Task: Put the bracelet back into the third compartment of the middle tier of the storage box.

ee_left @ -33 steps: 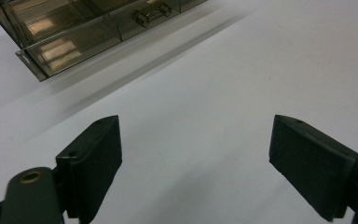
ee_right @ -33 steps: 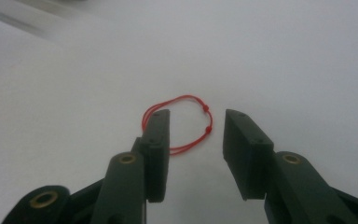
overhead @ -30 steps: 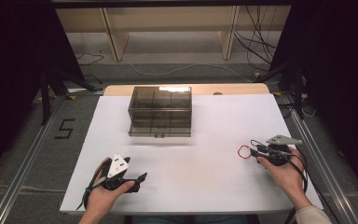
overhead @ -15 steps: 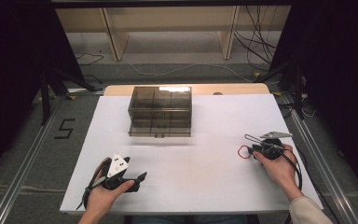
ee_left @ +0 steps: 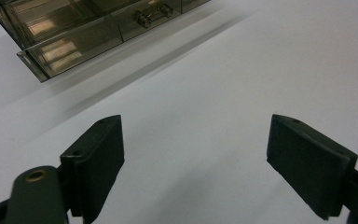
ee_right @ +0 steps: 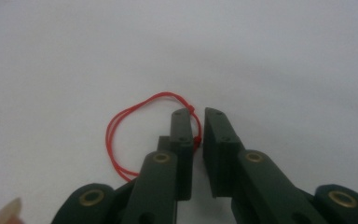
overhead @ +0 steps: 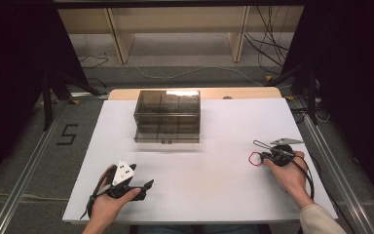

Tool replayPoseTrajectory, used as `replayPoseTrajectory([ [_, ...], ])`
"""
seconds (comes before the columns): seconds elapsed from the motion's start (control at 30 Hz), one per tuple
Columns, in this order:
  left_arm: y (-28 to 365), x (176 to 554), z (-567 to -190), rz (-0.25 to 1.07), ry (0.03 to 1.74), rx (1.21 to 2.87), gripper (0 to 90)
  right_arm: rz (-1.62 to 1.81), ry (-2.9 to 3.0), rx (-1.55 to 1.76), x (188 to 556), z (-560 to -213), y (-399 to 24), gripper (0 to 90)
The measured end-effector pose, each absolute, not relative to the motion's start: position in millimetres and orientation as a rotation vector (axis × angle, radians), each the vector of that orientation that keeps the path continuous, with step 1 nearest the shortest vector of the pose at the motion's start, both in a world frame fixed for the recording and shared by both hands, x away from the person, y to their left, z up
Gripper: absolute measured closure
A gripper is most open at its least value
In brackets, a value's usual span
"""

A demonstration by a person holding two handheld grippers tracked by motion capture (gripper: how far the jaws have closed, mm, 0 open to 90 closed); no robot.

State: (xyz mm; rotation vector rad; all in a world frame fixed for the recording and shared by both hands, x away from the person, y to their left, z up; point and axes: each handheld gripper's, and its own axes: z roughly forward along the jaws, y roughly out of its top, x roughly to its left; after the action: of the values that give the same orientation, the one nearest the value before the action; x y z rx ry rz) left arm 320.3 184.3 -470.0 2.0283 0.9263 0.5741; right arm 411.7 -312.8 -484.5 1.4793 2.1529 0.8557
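With its jaws nearly together on the red string loop [ee_right: 135, 135] lying on the white table [overhead: 214, 185], the right gripper [ee_right: 196, 122] risks losing the thin cord through the remaining gap, while the left gripper [ee_left: 193, 154] rests wide apart, empty.

Lab: railed test table [overhead: 272, 122], cables [overhead: 268, 46]

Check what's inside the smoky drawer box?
The drawer box shows tinted dividers and compartments, no contents discernible. The dark plastic and glare hide the lower tier, so small items can't be ruled out.
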Motion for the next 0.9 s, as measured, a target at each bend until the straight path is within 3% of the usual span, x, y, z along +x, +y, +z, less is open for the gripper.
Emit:
replayPoseTrajectory([
  [0.9, 184.3, 320.6, -469.2, 0.586, 0.915, 2.026, 19.6, 0.930, 2.094, 1.539, 411.6, -478.0, -314.2, 87.8],
])
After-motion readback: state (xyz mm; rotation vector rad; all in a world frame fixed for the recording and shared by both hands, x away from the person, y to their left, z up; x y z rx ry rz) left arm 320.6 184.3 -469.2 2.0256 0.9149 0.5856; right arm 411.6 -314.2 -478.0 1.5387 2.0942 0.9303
